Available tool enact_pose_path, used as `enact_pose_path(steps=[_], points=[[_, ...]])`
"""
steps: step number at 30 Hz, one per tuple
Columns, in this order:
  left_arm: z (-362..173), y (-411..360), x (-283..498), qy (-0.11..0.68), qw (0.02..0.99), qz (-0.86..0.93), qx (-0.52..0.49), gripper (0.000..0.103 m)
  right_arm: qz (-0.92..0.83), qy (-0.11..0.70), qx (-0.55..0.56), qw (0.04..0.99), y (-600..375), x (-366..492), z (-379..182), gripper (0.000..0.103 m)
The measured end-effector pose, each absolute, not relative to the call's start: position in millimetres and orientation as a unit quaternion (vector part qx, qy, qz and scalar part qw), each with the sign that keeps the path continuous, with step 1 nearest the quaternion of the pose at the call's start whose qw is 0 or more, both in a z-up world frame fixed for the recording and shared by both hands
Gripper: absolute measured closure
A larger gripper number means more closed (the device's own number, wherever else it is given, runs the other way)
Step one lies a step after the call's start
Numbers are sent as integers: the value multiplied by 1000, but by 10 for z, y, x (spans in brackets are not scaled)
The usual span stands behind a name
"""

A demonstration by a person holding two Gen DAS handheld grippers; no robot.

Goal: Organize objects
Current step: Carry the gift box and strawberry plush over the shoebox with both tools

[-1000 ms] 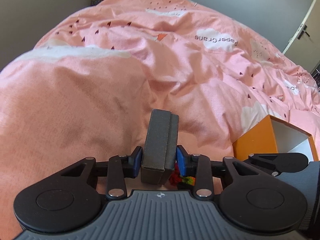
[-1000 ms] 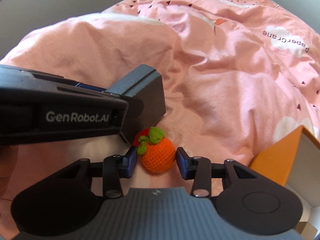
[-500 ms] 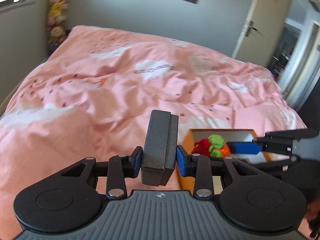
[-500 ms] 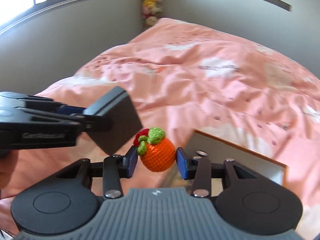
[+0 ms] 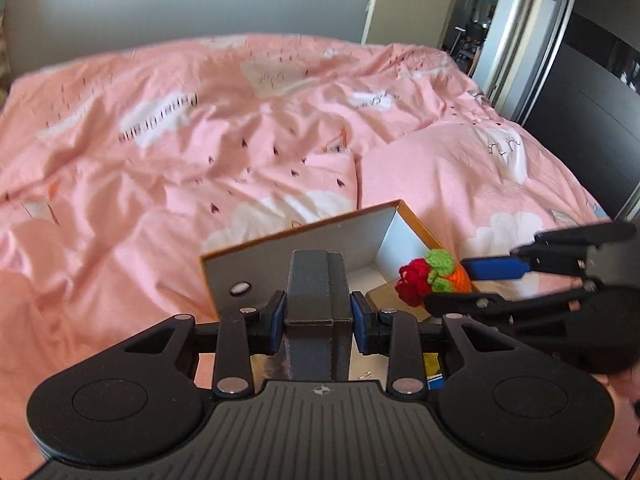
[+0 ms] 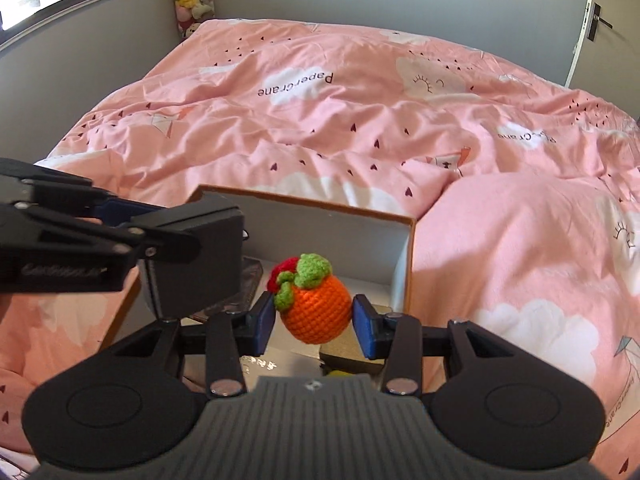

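Two tools hang over an open cardboard box with orange outside and white inside walls (image 6: 362,236), which rests on a bed under a rumpled pink duvet printed with white clouds (image 6: 360,120). The left tool (image 5: 318,320) has its blue pads pressed on a dark grey rectangular case (image 5: 318,292), held upright above the box's near-left part; its jaws have just been closing a little further on the case. The right tool (image 6: 313,318) clamps a crocheted orange fruit with green leaves and a red tuft (image 6: 316,308) above the box's interior, beside the case. Seen from the left wrist, that fruit sits just to the right of the case, over the box's right wall. Some flat items lie on the box floor, too hidden to identify. Several plush toys (image 6: 192,0) are stacked in the far corner by the window.
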State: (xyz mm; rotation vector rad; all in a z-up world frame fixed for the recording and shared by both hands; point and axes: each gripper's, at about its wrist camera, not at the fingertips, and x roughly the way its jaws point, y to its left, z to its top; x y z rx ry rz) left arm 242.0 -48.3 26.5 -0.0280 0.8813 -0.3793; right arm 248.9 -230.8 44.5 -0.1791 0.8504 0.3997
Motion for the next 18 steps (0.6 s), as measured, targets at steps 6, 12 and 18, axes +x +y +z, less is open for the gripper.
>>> enact_pose_path(steps=[6, 12, 18], points=[[-40, -517, 2679, 458, 875, -133, -81, 66, 198, 417, -105, 881, -2321, 2598, 229, 59], [-275, -482, 2818, 473, 855, -93, -192, 66, 203, 414, -135, 877, -2333, 2669, 108, 59], [-493, -465, 2859, 498, 830, -68, -242, 65, 204, 416, -147, 874, -2374, 2702, 37, 59]])
